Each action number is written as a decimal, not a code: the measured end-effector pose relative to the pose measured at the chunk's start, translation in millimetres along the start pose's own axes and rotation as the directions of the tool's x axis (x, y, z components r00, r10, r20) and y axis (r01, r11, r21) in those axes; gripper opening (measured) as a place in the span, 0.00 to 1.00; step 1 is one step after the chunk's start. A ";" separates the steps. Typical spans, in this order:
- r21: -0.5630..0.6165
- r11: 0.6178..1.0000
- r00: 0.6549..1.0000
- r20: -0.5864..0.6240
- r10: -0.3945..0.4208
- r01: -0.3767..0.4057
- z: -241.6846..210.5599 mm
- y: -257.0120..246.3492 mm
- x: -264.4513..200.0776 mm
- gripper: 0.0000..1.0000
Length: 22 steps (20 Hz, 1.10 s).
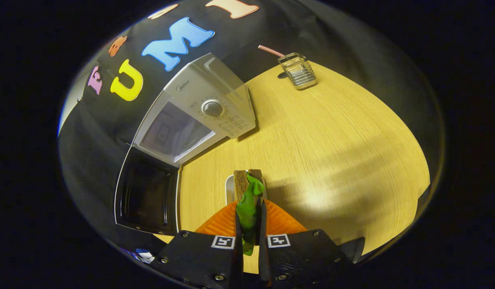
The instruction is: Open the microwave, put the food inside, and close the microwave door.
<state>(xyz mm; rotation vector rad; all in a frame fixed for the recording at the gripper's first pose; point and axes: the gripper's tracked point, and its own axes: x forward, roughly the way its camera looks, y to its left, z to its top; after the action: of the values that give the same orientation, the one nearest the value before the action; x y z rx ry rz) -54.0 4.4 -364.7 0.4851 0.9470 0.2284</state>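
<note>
Bottom centre, the gripper [250, 224] clamps the sandwich [247, 196] between both fingers, above a plate [230, 185]. The microwave [199, 112] stands upper left, door [145, 196] open. A loose pinch could drop the filling in transit.

Gripper [250, 224] jaws nearly closed, apparently clamping.

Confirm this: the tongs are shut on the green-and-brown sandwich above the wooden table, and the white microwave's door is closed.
One thing is wrong: the white microwave has its door swung open, showing the dark cavity, as the gripper view shows. The rest holds: the tongs are shut on the green-and-brown sandwich above the wooden table.
</note>
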 end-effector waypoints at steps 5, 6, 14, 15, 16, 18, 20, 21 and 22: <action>-0.046 0.999 0.998 0.063 0.026 -0.023 11.8 31.0 -24.8 0.15; -0.047 0.999 0.997 0.070 0.032 -0.028 14.7 36.0 -26.8 0.15; 0.169 0.943 0.956 0.129 0.265 -0.285 27.3 122.1 -14.2 0.15; 0.187 0.932 0.947 0.143 0.287 -0.311 29.6 134.8 -11.0 0.15; 0.194 0.923 0.939 0.156 0.305 -0.332 32.5 145.3 -5.5 0.15; 0.210 0.902 0.921 0.186 0.341 -0.376 38.5 165.4 2.7 0.15; 0.255 0.868 0.899 0.222 0.377 -0.427 45.3 185.6 13.0 0.15; 0.283 0.850 0.891 0.241 0.385 -0.444 49.0 192.5 20.8 0.15; 0.309 0.835 0.885 0.259 0.386 -0.455 51.8 198.7 28.7 0.15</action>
<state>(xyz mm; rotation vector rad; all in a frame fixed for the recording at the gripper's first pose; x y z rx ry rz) 9.2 173.1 -262.3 1.0471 0.6854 0.4046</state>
